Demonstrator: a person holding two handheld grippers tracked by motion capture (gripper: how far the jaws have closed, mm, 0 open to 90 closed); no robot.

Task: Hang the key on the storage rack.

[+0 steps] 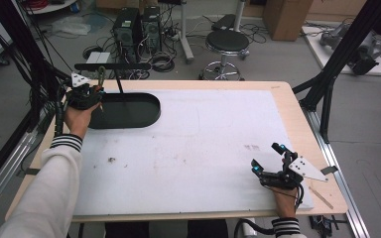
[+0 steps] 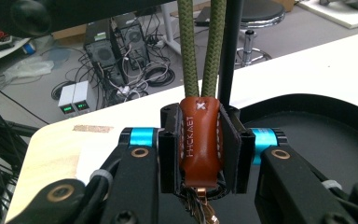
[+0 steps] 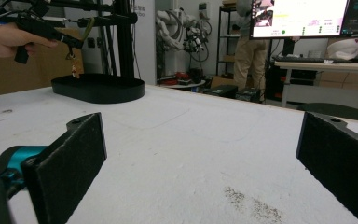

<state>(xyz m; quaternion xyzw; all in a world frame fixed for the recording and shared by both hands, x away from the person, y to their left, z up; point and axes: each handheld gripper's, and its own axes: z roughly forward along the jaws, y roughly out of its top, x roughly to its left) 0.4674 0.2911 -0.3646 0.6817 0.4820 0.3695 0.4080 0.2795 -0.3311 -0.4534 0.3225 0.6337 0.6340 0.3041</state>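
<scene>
1. Holding a brown leather tab (image 2: 200,140) tight between its fingers, the left gripper (image 1: 93,95) hovers at the far left of the surface (image 1: 198,144), over the near-left edge of a black oval stand base (image 1: 129,110).
2. Stitched into the top of that tab, two strands of an olive green cord (image 2: 200,51) rise straight up and out of the left gripper view; from above, the cord's loop (image 1: 101,74) shows just under the stand's black crossbar (image 1: 113,66).
3. Hanging below the tab is a bit of copper-coloured hardware (image 2: 200,203), too close to the lens to make out well.
4. Behind the tab stands the thin black upright post (image 2: 228,51) of the stand.
5. Resting at the near right of the surface, the right gripper (image 1: 268,161) has its fingers (image 3: 70,158) spread wide, with bare white surface between them.
6. Near the right gripper, a small patch of dark crumbs (image 3: 254,205) lies on the white surface.
</scene>
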